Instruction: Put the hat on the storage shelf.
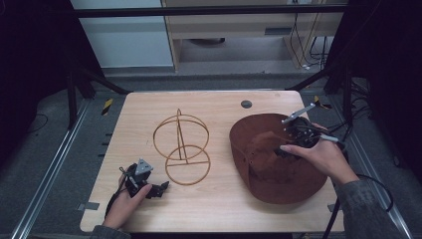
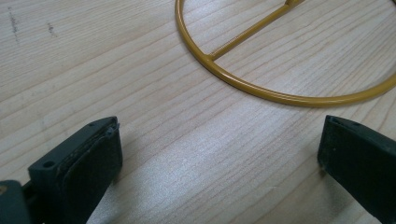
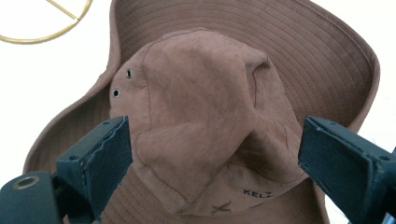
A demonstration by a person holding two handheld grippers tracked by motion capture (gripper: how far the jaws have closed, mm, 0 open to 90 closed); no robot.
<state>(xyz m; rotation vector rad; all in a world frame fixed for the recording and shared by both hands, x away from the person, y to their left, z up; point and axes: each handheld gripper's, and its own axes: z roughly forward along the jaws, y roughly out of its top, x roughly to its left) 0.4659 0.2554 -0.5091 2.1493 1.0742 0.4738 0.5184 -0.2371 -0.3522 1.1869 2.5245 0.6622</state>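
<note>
While our left gripper (image 1: 158, 189) rests spread at lower left, our right gripper (image 1: 284, 149) hangs spread over the brown hat (image 1: 268, 164) at right.

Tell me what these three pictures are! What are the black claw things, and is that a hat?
A person sits at a wooden table holding a gripper in each hand. The big picture looks down from above. The left gripper sits low near the gold wire stand; the right gripper is over the brown hat. The other two pictures come from tiny cameras riding on the grippers. One sees the stand's ring on the wood. The other sees the hat's crumpled top between its open jaws. Both grippers are open, holding nothing.
</note>
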